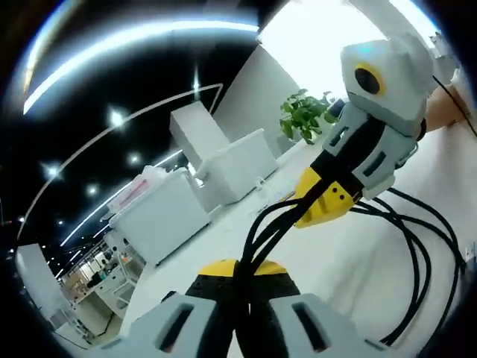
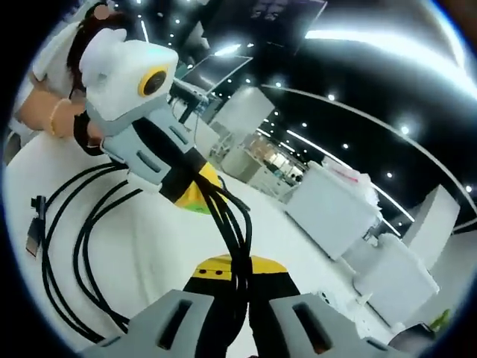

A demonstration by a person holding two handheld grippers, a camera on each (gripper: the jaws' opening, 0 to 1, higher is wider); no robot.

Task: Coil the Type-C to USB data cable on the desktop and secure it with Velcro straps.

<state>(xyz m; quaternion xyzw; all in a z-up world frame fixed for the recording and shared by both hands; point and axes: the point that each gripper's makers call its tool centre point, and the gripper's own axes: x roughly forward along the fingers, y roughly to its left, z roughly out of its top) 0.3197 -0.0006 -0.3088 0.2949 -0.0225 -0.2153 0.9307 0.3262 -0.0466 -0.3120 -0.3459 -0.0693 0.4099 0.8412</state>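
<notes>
**Both grippers pinching the same bundle of cable**

In the left gripper view, the left gripper [image 1: 242, 287] has its yellow-tipped jaws closed down on a bunch of black cable [image 1: 257, 231] strands, which run up between the jaws. The actual contact spot is buried under the strands, so it's hard to make out much there. Just past it, the right gripper [image 1: 322, 195] comes in from the right and clamps the same bundle a bit further along. Beyond that the cable fans out into loops lying on the white desk [image 1: 350, 261], with the far ends of the loops cut off at the edge of the view.

The right gripper view is the mirror of it: right gripper [image 2: 235, 287] squeezed on the strands, left gripper [image 2: 195, 186] gripping them just ahead. The loops hang off to the left over the desk, and one plug [image 2: 33, 224] pokes out at the far left. I can't tell which end it is.

A person's hand [image 2: 56, 112] shows behind the left gripper. White boxes [image 1: 231, 168] and a green plant [image 1: 304, 115] sit further back.
</notes>
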